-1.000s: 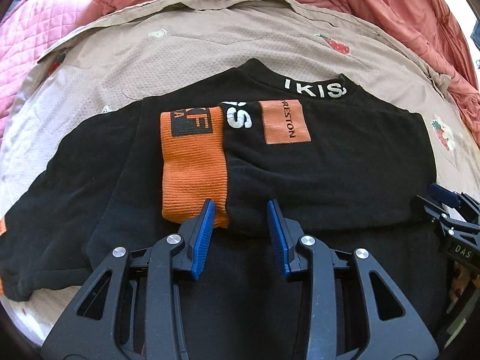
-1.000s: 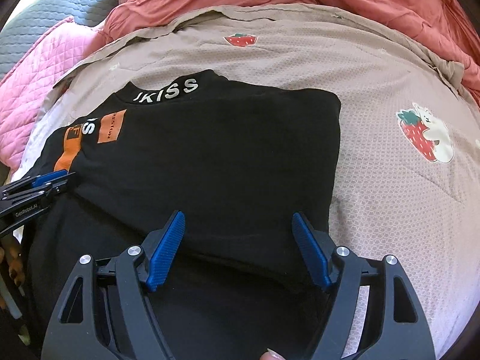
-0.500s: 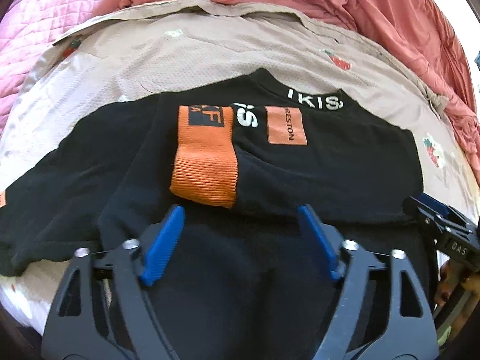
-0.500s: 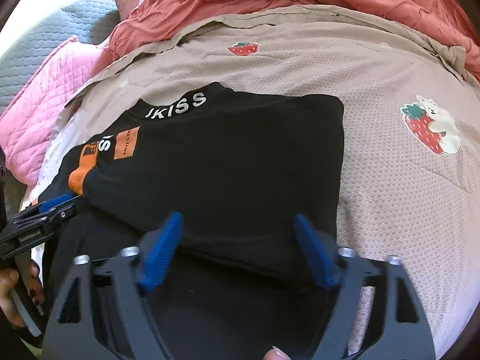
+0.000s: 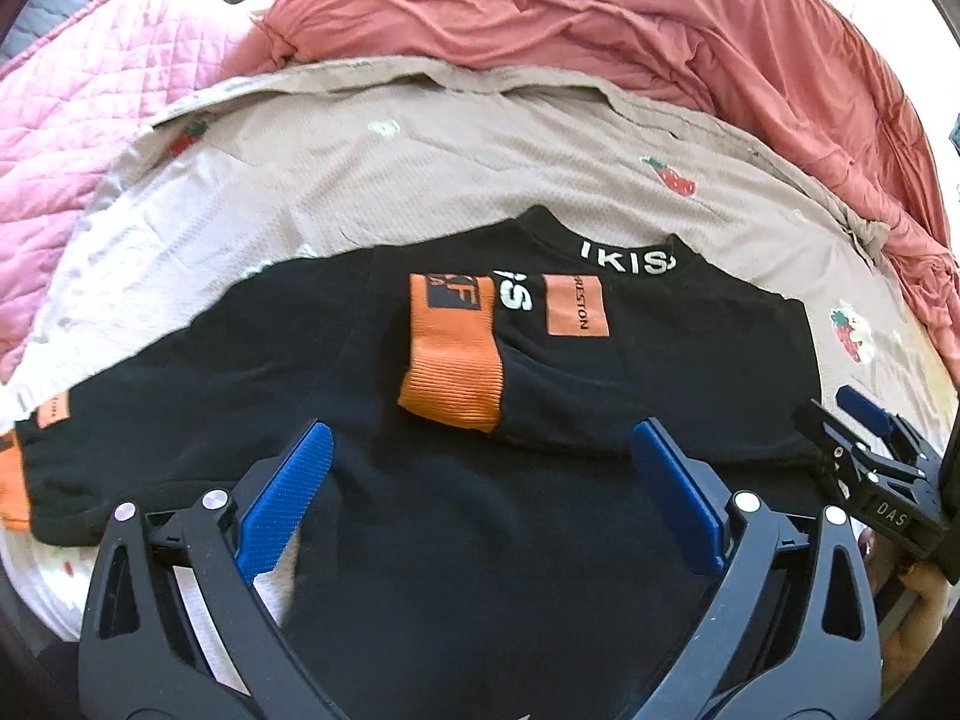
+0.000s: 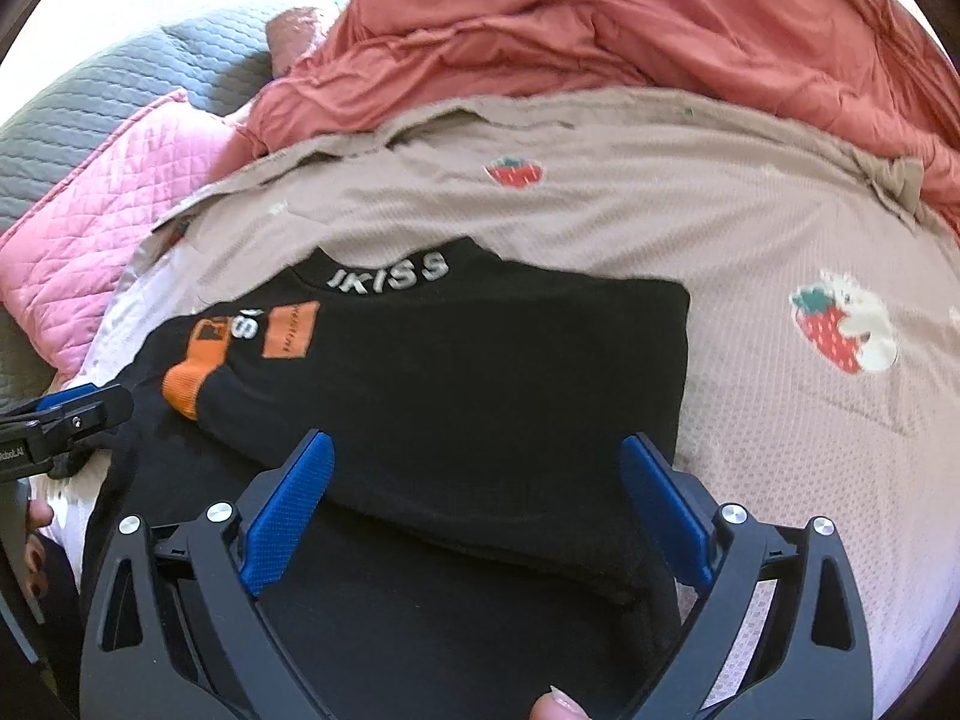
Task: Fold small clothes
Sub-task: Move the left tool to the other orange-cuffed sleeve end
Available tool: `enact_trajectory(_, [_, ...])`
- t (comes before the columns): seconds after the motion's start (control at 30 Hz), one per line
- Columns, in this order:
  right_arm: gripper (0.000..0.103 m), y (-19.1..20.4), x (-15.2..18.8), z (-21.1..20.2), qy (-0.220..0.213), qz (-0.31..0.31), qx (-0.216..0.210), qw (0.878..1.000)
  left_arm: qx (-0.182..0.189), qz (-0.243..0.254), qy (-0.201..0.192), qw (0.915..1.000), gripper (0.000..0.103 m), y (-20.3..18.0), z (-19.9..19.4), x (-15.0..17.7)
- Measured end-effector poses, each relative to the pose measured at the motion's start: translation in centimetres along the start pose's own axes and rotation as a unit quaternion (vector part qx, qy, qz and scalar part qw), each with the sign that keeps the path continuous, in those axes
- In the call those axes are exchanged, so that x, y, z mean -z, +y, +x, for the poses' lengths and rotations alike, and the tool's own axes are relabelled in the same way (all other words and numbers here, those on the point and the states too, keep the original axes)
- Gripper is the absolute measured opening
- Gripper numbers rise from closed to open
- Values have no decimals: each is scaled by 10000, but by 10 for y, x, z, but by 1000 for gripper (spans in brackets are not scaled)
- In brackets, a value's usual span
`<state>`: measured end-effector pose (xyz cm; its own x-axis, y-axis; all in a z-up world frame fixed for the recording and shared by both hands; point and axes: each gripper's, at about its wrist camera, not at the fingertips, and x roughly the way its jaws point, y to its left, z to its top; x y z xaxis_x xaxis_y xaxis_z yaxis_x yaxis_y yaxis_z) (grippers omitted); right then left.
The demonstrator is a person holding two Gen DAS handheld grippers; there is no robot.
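Note:
A black sweatshirt (image 5: 600,408) lies flat on the bed, its collar with white letters at the far side. One sleeve is folded across the chest, its orange cuff (image 5: 450,372) near the middle. The other sleeve (image 5: 150,420) stretches out to the left. My left gripper (image 5: 480,426) hovers over the shirt's near part, jaws opening wide, nothing pinched between them. In the right wrist view, my right gripper (image 6: 475,437) hangs over the folded right side of the shirt (image 6: 480,360), jaws likewise opening and gripping nothing. Each gripper shows at the edge of the other's view.
The shirt rests on a beige sheet (image 5: 480,180) printed with strawberries. A coral duvet (image 5: 660,30) is bunched along the far side. A pink quilt (image 5: 90,120) and a grey quilt (image 6: 90,120) lie at the far left. A person's fingertip (image 6: 555,705) shows at the bottom.
Both grippers' jaws have spread from narrow to wide and both have lifted away from the cloth. The folded sleeve stays lying across the shirt.

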<state>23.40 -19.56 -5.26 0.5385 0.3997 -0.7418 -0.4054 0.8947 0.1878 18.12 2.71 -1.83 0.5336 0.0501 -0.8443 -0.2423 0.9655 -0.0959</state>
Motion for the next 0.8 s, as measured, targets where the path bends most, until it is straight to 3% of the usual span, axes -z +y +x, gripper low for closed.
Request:
enact_trajectory(0.33, [97, 34, 9, -26, -484, -511, -51, 9975, -140, -87, -68, 9998, 94, 30, -21, 15])
enact_trajectory(0.8, [97, 94, 34, -43, -583, -871, -310, 9940, -376, -548, -133, 9977, 94, 94, -47, 33])
